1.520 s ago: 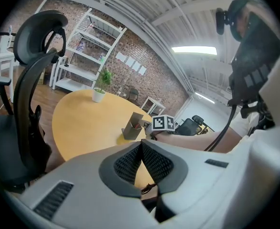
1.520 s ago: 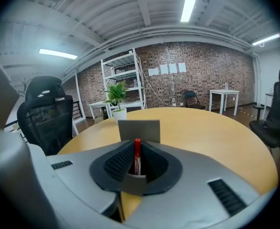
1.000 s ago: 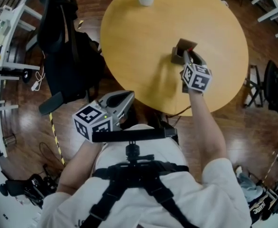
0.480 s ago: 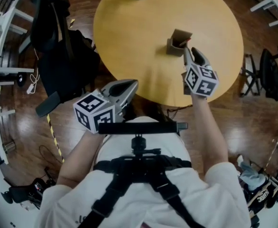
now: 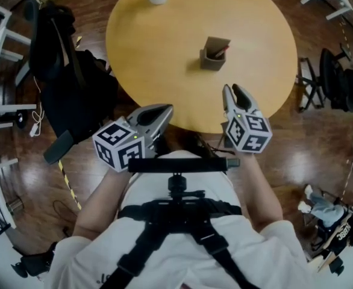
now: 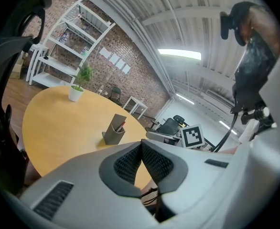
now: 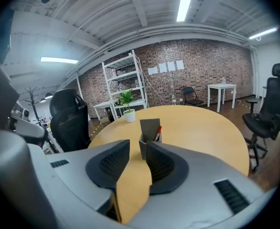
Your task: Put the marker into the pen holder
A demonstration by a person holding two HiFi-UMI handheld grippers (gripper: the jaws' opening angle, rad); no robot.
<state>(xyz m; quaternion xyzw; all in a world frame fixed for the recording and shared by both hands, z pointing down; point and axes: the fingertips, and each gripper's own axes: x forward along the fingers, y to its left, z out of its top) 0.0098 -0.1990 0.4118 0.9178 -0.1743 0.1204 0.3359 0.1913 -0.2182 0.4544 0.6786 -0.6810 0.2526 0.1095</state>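
Standing parted and empty on the right gripper (image 7: 137, 152), pressed together on nothing on the left gripper (image 6: 141, 146), with the marker (image 7: 158, 132) straight ahead of the right tips, upright inside the pen holder (image 7: 148, 127): probably light, stiff, slick-barrelled, best pinched mid-barrel.

Bare brick wall (image 7: 202, 61), white shelving (image 7: 123, 79), strip lights (image 7: 184, 1) — glossy wooden floor (image 5: 297, 155).

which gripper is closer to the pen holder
Right. The right gripper is just short of the pen holder, at the near edge of the table; the left gripper is farther away, back and to the holder's left.
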